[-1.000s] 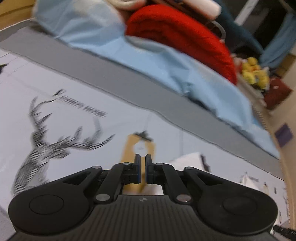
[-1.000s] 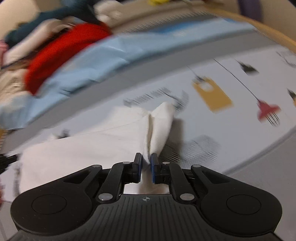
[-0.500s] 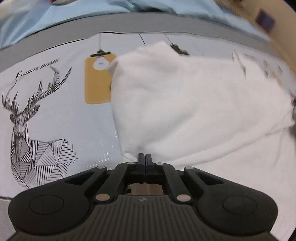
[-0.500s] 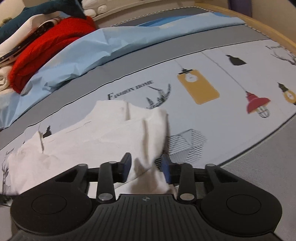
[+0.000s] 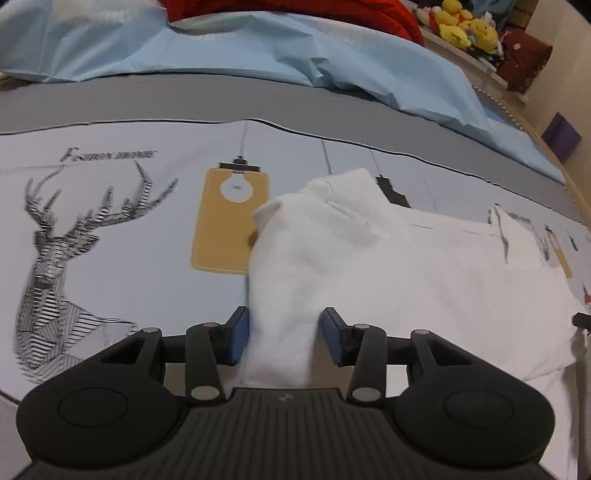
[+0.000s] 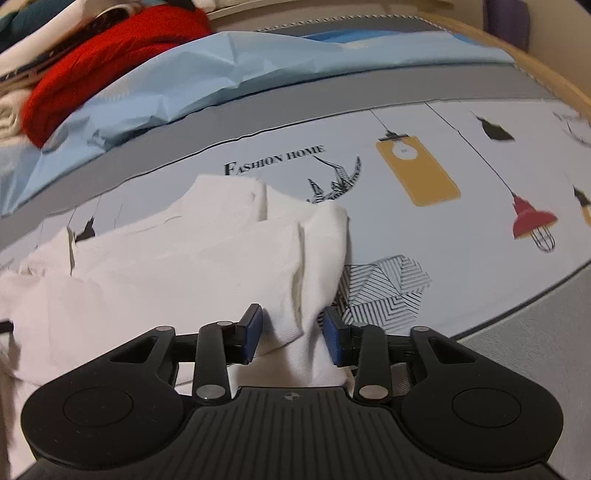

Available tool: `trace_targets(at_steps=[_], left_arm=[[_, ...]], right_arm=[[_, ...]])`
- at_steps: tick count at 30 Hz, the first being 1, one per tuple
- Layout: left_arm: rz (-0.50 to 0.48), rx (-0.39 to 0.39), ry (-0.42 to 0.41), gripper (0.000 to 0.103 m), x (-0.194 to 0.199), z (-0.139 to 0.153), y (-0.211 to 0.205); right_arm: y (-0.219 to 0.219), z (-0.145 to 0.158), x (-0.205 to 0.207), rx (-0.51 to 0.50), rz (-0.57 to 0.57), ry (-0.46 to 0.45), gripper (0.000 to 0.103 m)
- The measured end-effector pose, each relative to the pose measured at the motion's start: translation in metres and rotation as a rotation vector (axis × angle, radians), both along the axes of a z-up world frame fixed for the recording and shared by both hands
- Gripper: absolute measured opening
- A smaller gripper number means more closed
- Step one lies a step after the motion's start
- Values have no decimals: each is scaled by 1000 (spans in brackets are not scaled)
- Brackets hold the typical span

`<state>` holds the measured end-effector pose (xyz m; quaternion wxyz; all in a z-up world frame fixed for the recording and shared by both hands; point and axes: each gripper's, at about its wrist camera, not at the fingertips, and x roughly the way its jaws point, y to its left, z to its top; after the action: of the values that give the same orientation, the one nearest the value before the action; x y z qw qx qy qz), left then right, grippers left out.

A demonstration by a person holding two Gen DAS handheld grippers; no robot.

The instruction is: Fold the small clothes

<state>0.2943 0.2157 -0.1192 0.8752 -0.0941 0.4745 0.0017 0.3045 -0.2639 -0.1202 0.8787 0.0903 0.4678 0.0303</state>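
Observation:
A white garment (image 5: pixel 388 266) lies partly folded on the printed tablecloth (image 5: pixel 122 236). My left gripper (image 5: pixel 282 330) is open, with a fold of the garment's left end lying loose between its blue pads (image 5: pixel 238 328). In the right wrist view the same garment (image 6: pixel 177 266) spreads to the left. My right gripper (image 6: pixel 291 330) is open too, and the garment's right end lies between its pads (image 6: pixel 334 338), not pinched.
A light blue sheet (image 5: pixel 258 48) lies along the far side, with a red knit (image 6: pixel 99 62) and other clothes piled behind it. Yellow soft toys (image 5: pixel 465 26) sit at the far right. The grey cloth border (image 6: pixel 535 339) runs near the right gripper.
Both grippers have opened and let go of the white garment. The left was shut half a second ago; the right opened earlier. The garment has settled flat on the table.

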Motion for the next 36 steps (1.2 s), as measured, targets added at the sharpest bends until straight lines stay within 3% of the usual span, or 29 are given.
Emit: trace_targets(at_steps=[1,5,7,10,12,14,17,19,20,21,22,24,27,28,29,30,31,36], left_arm=[[-15,0,-9,5,2,1,1],[23,-11,-113,4,-2,26,16],[45,-11,-90,5,-3,22,24],[80,13,36,10,-3,3,33],[51,87,-3,11,-7,12,28],[-14,92,-88,11,-13,28,21],[-89,34,-162,11,-23,37,17],[-127,18,-91,11,-23,22,15],[-132,46,9,11,-21,6,14],[-124,94,103,17,-20,-11,13],[-114,109,81,26,-25,-14,13],[-89,108,73,25,-26,-5,13],[-74,73,-29,24,-36,13,12],[-78,55,-30,24,-38,11,13],[-81,64,26,25,-40,1,13],[-81,115,102,29,-41,-12,10],[-90,156,96,36,-46,-15,7],[17,158,57,35,-62,20,18]], right_arm=[[5,3,-1,-20,16,-18,12],[16,32,-11,-10,58,-153,11],[19,40,-14,-1,82,-199,12],[17,18,-4,-56,54,-81,17],[11,4,0,-88,-3,5,17],[8,12,-4,-97,-47,-38,19],[15,25,-11,-84,7,-142,19],[22,17,-10,-82,67,-106,25],[25,6,-7,-88,91,-46,27],[26,-8,-4,-110,107,27,27],[27,-18,-5,-134,107,70,27],[28,-14,-8,-140,109,44,27],[29,2,-14,-131,129,-59,29],[29,-1,-15,-147,131,-40,32],[28,-11,-15,-179,130,20,32],[25,-22,-14,-205,131,88,32],[22,-27,-16,-208,136,126,31],[2,12,-34,-168,66,43,33]])
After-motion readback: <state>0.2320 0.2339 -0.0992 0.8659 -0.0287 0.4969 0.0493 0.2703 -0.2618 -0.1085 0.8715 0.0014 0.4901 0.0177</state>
